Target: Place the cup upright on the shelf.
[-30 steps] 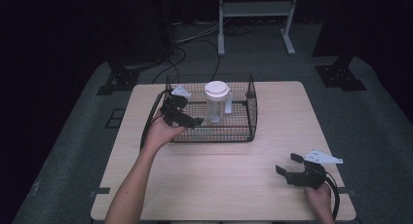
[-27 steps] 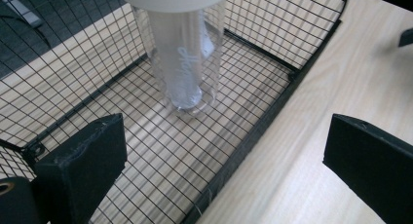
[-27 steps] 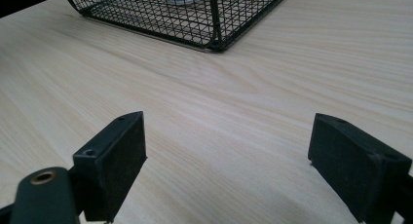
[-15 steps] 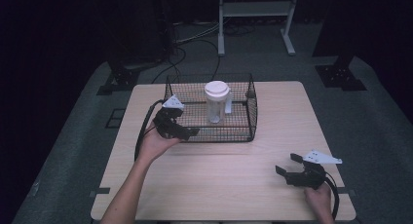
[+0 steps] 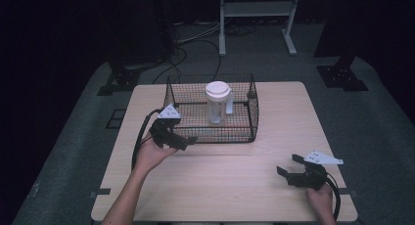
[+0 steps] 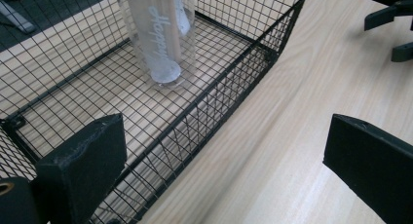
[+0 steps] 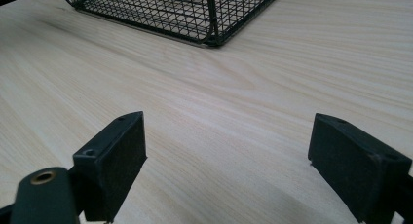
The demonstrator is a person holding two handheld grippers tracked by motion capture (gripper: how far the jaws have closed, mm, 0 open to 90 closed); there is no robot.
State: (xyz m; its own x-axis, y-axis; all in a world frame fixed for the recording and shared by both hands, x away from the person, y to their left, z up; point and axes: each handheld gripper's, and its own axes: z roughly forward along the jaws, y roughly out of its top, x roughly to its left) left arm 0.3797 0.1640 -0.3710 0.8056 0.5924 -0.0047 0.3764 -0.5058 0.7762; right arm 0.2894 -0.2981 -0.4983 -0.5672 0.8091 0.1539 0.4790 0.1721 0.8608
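Left gripper [image 5: 188, 140] is hovering at the near-left corner of the wire basket [image 5: 254, 107], jaws spread wide, pinching nothing. In the left gripper view one jaw is sitting over the basket's near wall [image 6: 229, 83] and the other over bare worktop [image 6: 292, 136]. The clear cup [image 5: 217, 103] with its white lid is standing upright inside the basket, roughly mid-floor, apart from the walls.

Right gripper [image 5: 288, 170] is idling low over the worktop [image 5: 235, 181] near the front right corner, jaws also spread and empty, well apart from the basket.

Judging the step as a move on either the cup or the basket rim; hard to say which from this angle. For the cup: go in over the near wall from above, not through the mesh, keep the jaws level and wide until they're bracketing the body below the lid, then close slowly. It's tall and light, so a nudge will likely tip it. Keep the trailing cable [image 5: 139, 142] off the basket corner. Right gripper could brace the basket's near-right corner [image 7: 212, 36] if it starts sliding.
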